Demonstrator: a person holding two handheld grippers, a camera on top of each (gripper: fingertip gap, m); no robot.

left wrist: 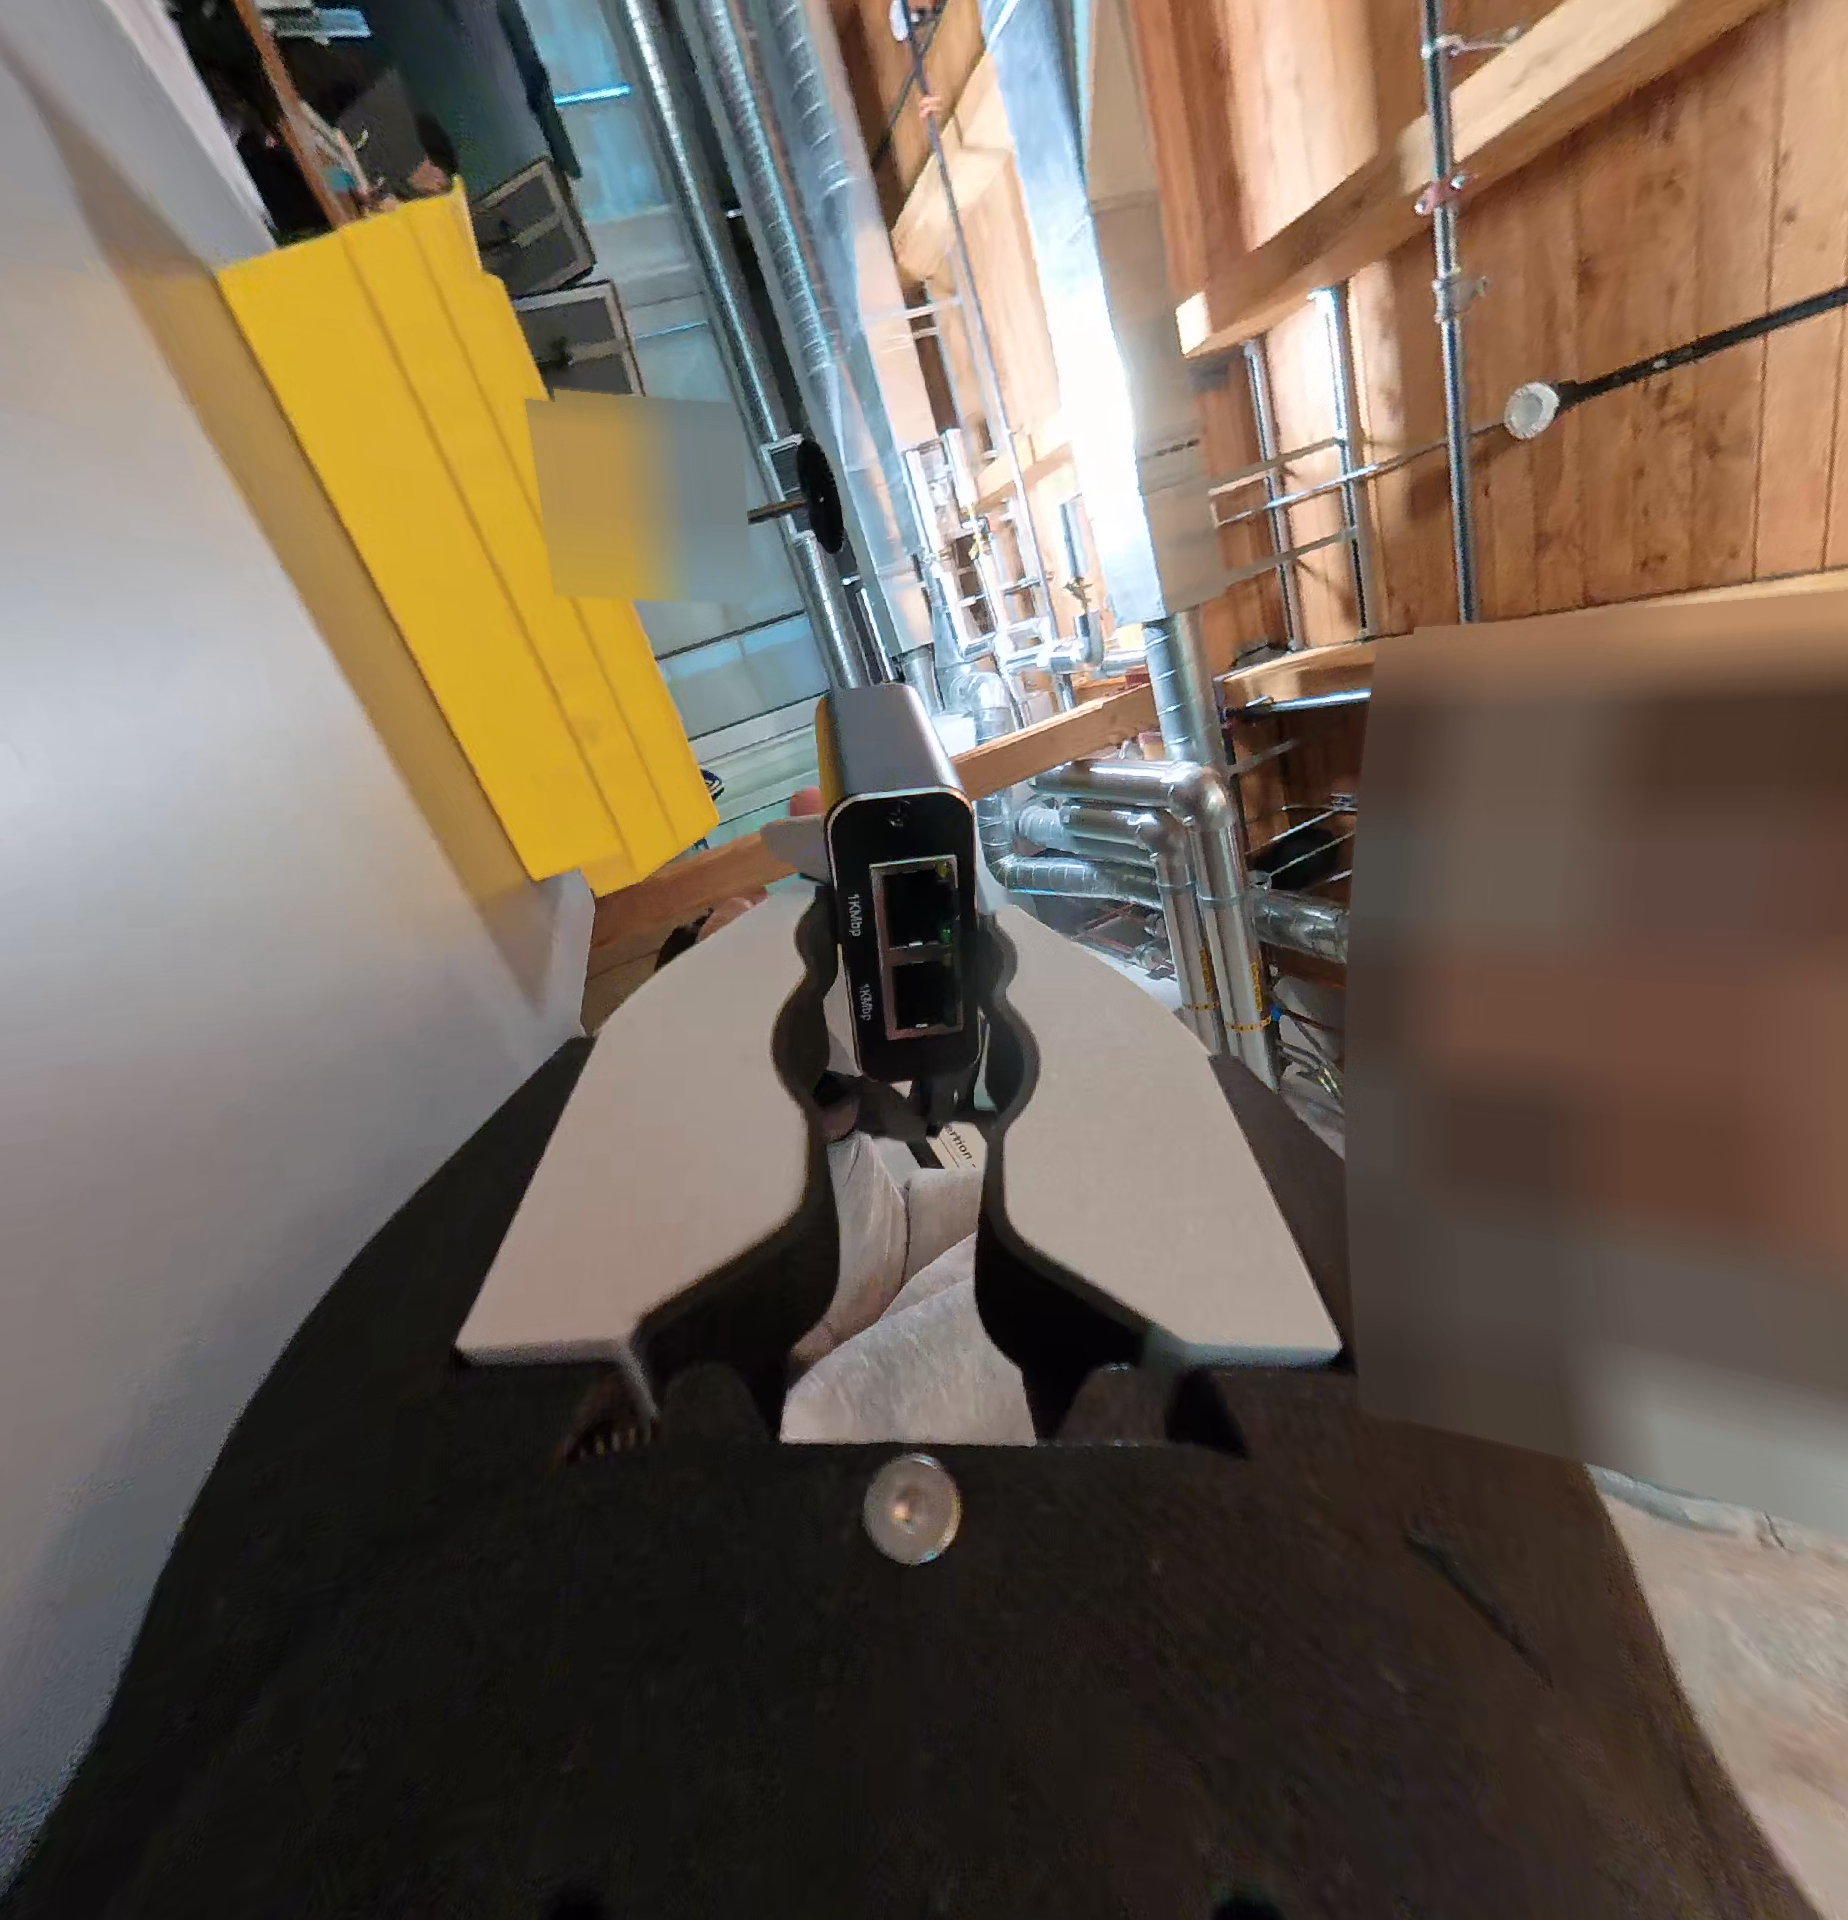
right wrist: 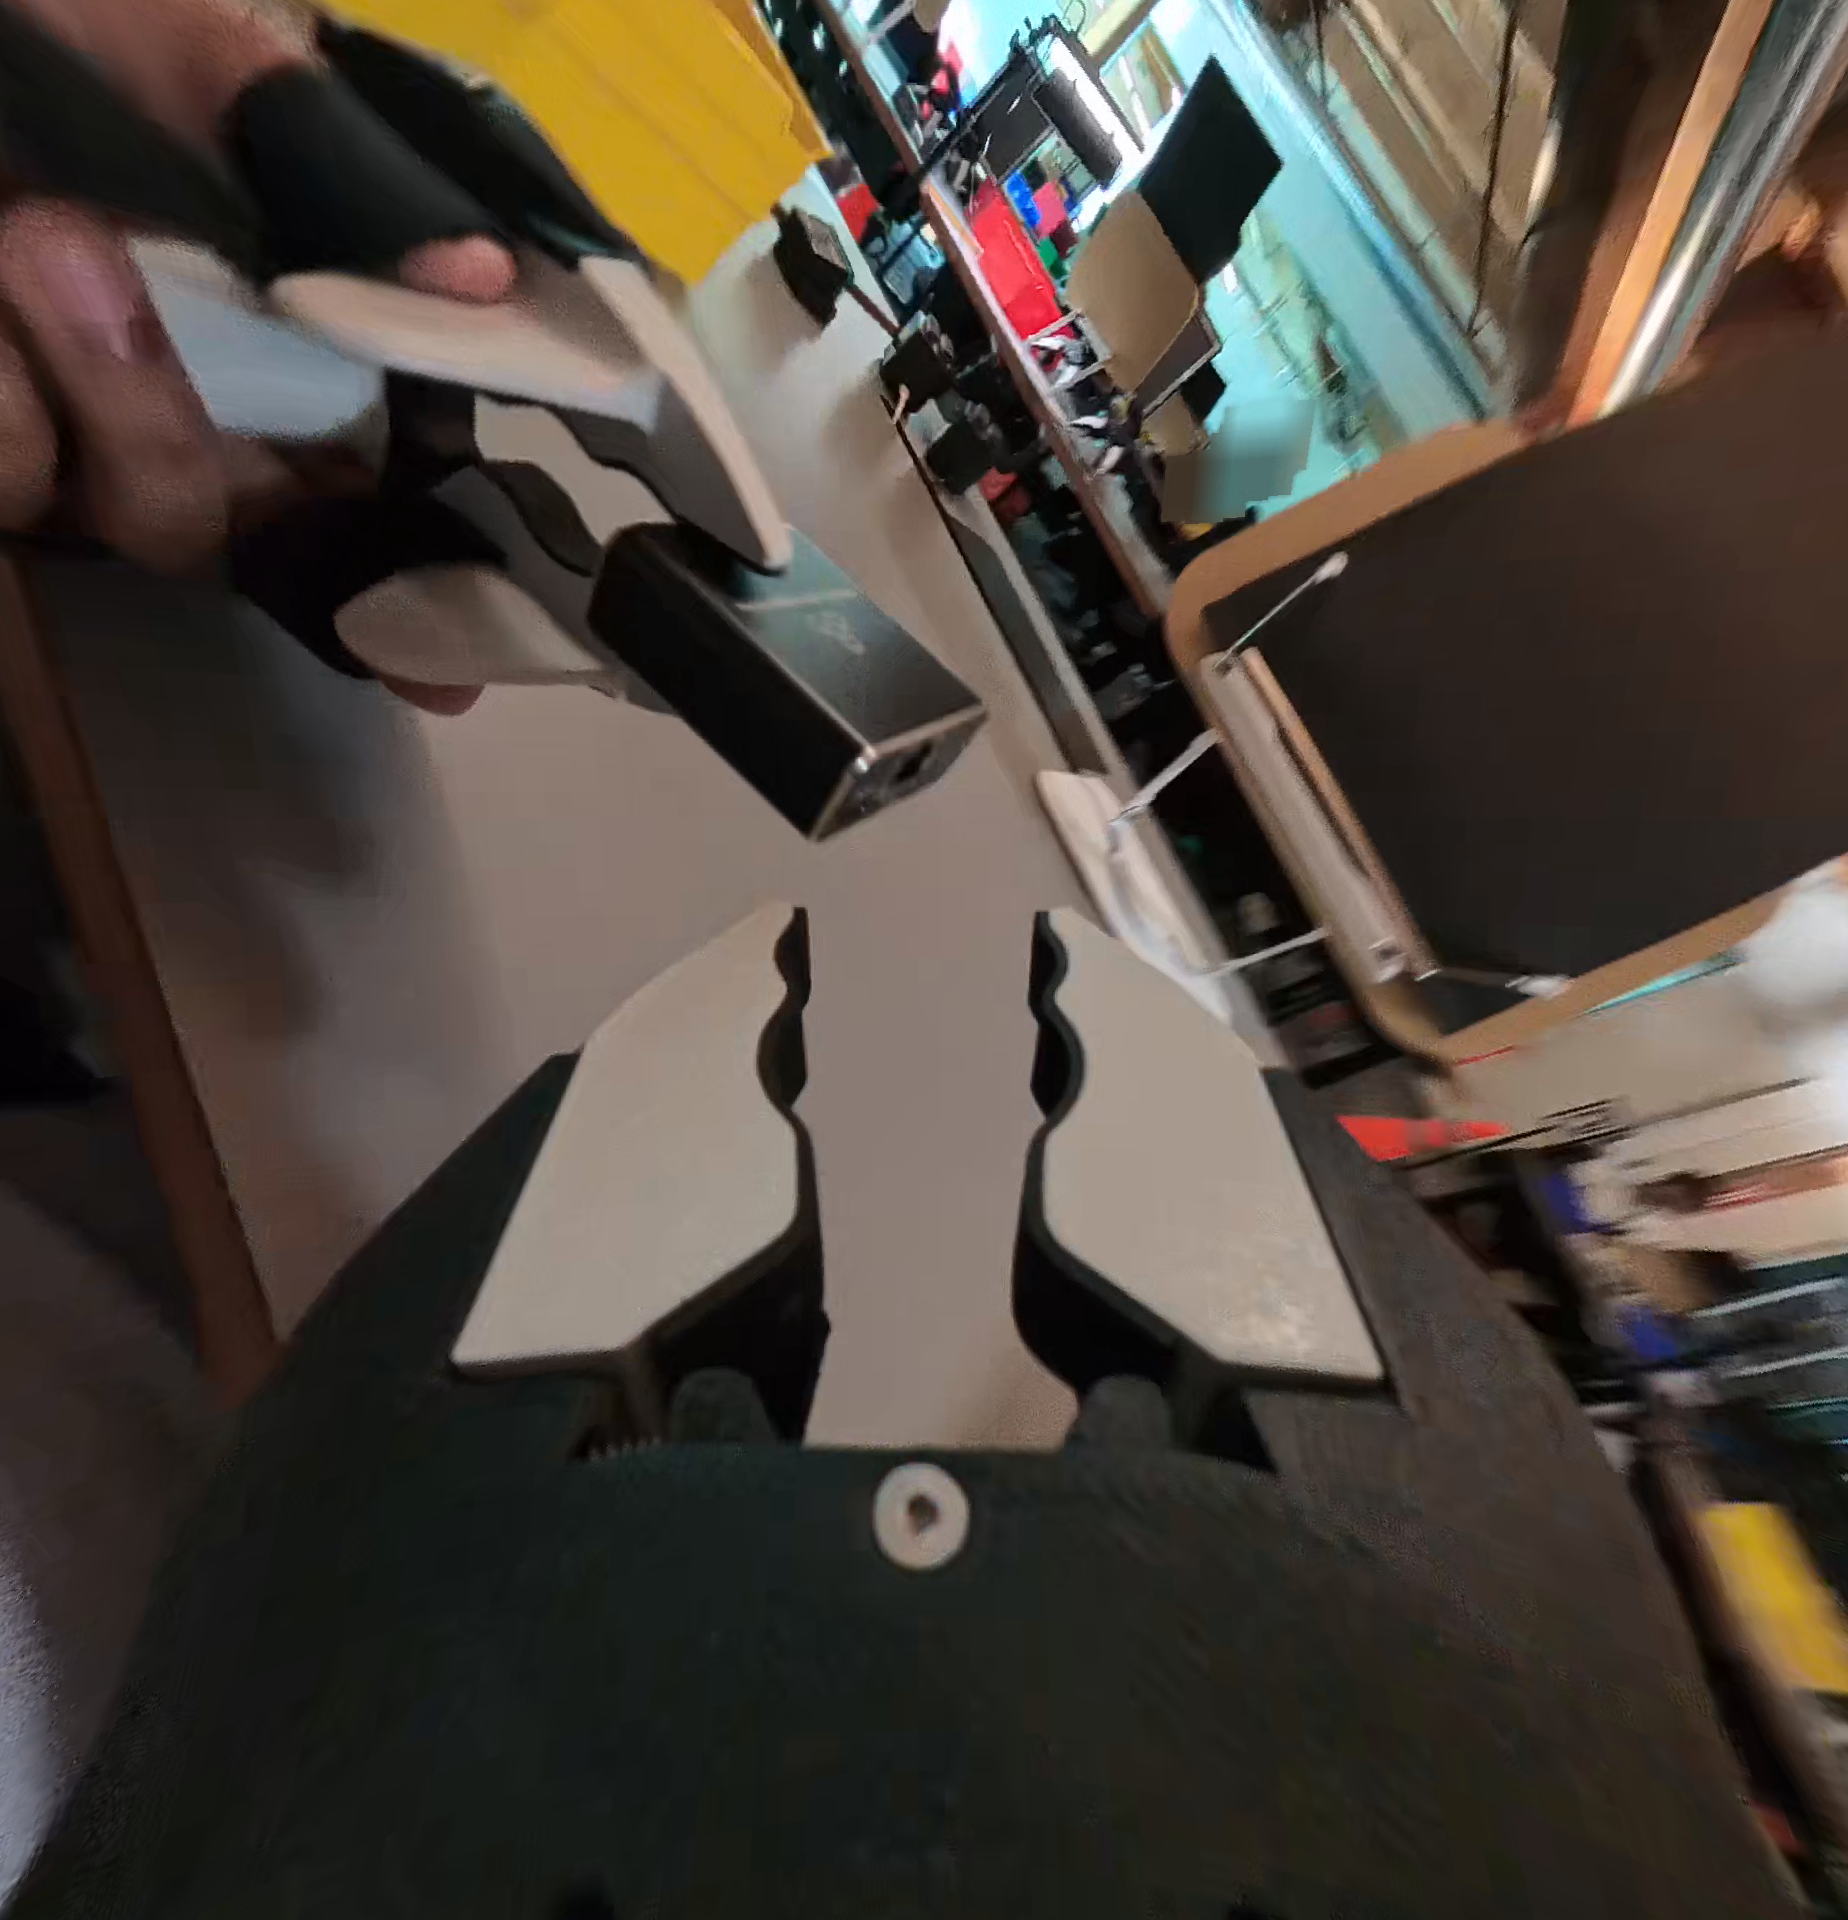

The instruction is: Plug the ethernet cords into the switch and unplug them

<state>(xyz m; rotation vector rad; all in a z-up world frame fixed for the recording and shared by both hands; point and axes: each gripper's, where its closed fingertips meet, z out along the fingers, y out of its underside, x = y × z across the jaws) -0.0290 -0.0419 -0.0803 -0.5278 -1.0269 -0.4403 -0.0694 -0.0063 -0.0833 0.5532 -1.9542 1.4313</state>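
The left gripper (left wrist: 904,997) is clamped on the switch (left wrist: 904,935), a small dark metal box. Its two fingers press against the long sides of the box near the end that faces the camera, so the jaws stand only as far apart as the box is wide. That end shows two empty ports (left wrist: 915,961) stacked one above the other. The rest of the box sticks out past the fingertips, held up in the air. A thin black cord (left wrist: 925,1127) hangs from under the near end of the box, between the fingers.

In the right wrist view the same left gripper (right wrist: 691,613) appears at the upper left, held by a person's hand (right wrist: 99,343), with the switch (right wrist: 785,691) pinched at its tips and angled down toward the pale table (right wrist: 608,831).

The right gripper (right wrist: 915,961) is parted with a clear gap between its fingers and holds nothing. The switch hangs just ahead of its tips and slightly to the left, not touching them.

A yellow bin (left wrist: 452,551) stands beyond on the left.
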